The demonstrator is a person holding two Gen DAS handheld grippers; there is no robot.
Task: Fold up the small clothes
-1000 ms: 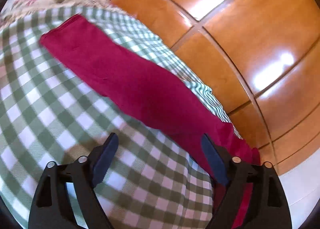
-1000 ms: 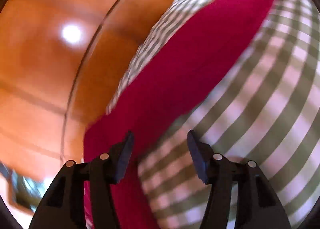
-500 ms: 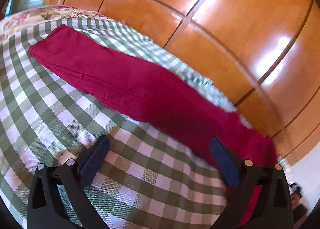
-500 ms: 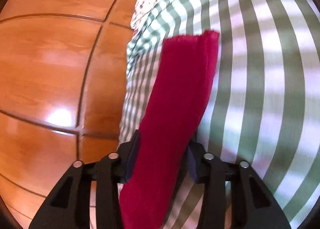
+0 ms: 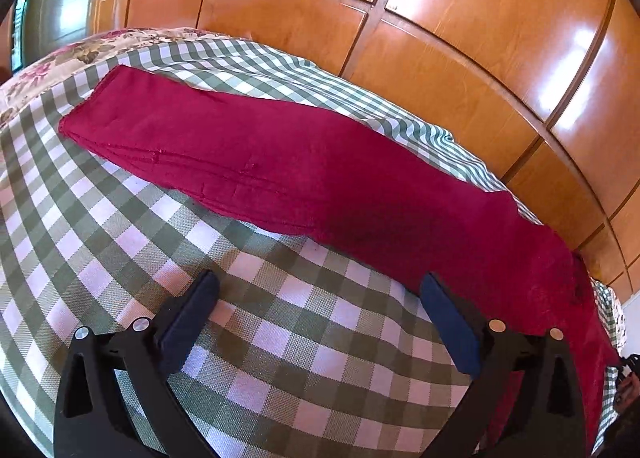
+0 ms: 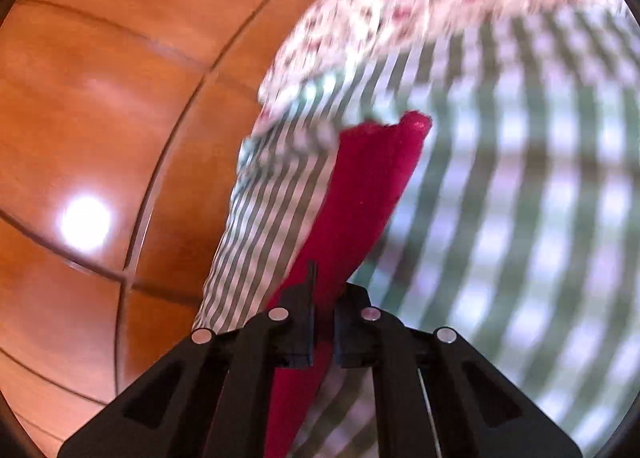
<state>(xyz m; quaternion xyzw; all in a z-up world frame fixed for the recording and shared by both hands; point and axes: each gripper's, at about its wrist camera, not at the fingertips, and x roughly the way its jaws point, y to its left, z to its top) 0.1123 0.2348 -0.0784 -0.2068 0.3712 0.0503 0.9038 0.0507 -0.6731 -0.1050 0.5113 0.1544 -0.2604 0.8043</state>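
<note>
With the left claw [image 5: 316, 298] spread wide and empty over the green checked bedcover [image 5: 280, 338], the dark red garment [image 5: 280, 162], already a long narrow strip along the bed's far edge by the wooden panelling [image 5: 460, 38], still needs folding end to end, its near end pinched in the shut right claw [image 6: 322, 322].

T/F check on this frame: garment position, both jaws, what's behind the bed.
1. The red garment lies stretched out on the green checked cloth. True.
2. The left gripper has its jaws shut on the garment. False: its jaws stand wide open over bare checked cloth, holding nothing.
3. The right gripper has its jaws shut on the garment. True.
4. White tiled wall stands behind the bed. False: glossy wooden panels stand there.
5. A floral fabric shows beyond the checked cloth. True.
</note>
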